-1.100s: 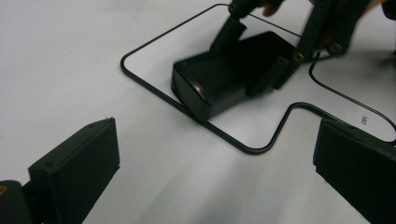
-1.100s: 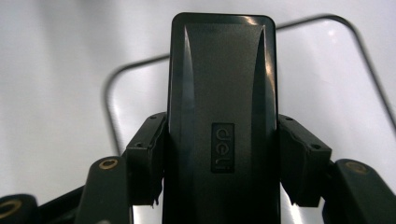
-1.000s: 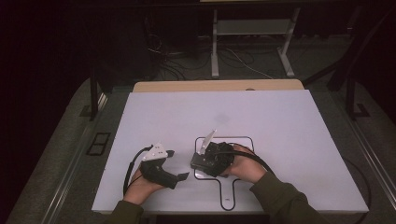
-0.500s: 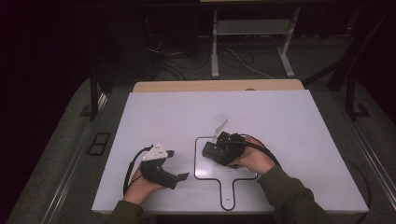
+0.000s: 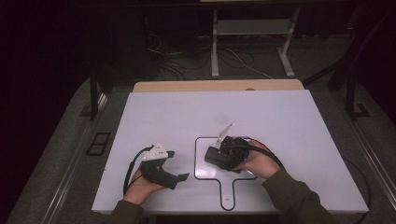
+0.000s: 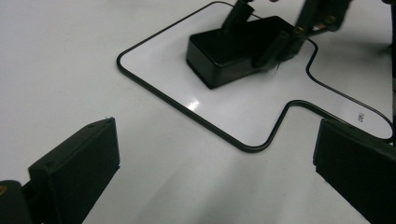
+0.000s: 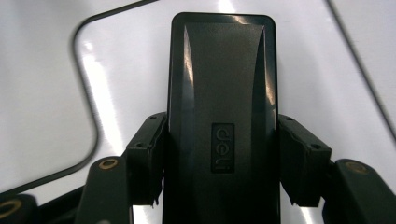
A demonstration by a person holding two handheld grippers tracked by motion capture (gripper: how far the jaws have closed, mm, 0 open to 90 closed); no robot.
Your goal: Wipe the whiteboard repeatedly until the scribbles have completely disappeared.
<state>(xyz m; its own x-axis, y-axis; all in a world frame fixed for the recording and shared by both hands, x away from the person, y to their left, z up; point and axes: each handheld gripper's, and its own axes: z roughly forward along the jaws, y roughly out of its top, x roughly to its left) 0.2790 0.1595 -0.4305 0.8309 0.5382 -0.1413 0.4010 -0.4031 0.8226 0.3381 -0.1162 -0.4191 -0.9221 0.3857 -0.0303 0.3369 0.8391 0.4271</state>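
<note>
My left gripper [image 5: 180,176] rests on the white table [image 5: 289,121] with its 2 jaws spread wide and nothing between them. The black box [image 6: 236,49] lies ahead of it and to its right, inside the black outline [image 5: 196,158]. My right gripper [image 7: 219,163] is the nearer 1: its pads clamp the box's 2 long sides, so the long axis runs straight out from that gripper. The box is glossy black plastic, round-cornered, with an embossed "deli" logo.
</note>
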